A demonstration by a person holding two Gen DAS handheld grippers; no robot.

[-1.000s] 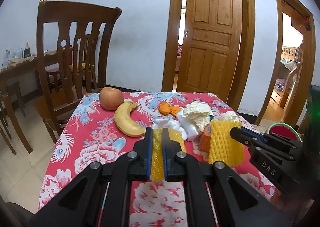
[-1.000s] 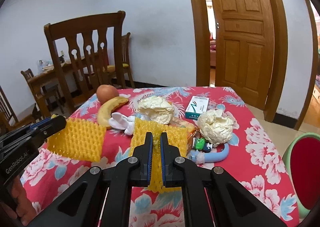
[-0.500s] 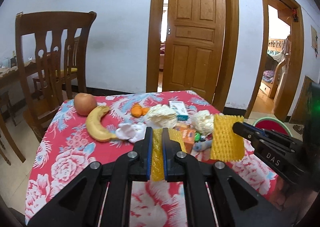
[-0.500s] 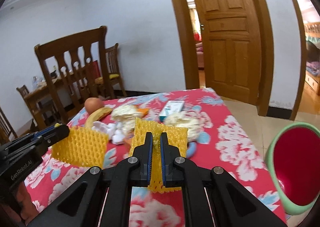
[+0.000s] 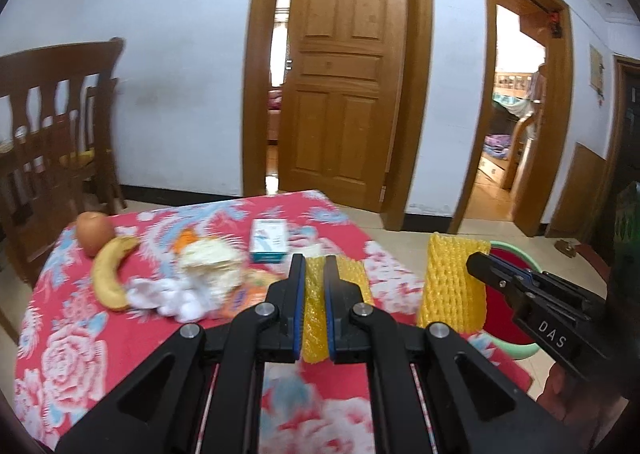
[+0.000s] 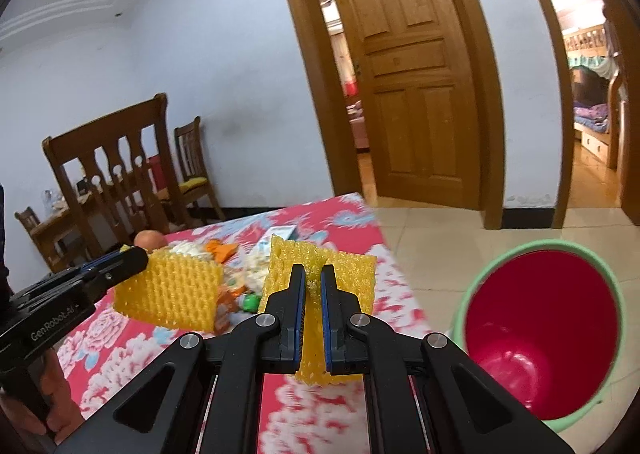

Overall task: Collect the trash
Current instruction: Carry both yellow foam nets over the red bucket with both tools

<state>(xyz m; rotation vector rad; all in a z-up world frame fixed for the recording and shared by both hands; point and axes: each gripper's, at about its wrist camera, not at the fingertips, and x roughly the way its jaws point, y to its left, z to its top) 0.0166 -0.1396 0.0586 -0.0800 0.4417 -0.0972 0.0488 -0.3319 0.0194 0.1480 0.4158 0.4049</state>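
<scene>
My left gripper [image 5: 314, 268] is shut on a yellow foam fruit net [image 5: 314, 334], held above the red floral table [image 5: 72, 358]. My right gripper [image 6: 313, 278] is shut on a second yellow foam net [image 6: 352, 274], held near the table's right edge. Each gripper shows in the other's view: the right one [image 5: 478, 266] with its net [image 5: 452, 286], the left one [image 6: 134, 260] with its net [image 6: 172, 294]. A green bin with a red inside [image 6: 536, 330] stands on the floor to the right, also in the left wrist view [image 5: 508, 318]. More trash lies on the table: crumpled paper [image 5: 210, 270], white tissue [image 5: 172, 296].
On the table lie an apple [image 5: 94, 232], a banana [image 5: 108, 274], an orange peel [image 5: 186, 240] and a small box [image 5: 269, 240]. Wooden chairs [image 6: 116, 170] stand at the far left. Wooden doors [image 6: 412, 94] and tiled floor [image 6: 440, 242] lie beyond.
Both grippers have swung to the right with their foam nets. The green bin has come much larger and closer in the right wrist view.
</scene>
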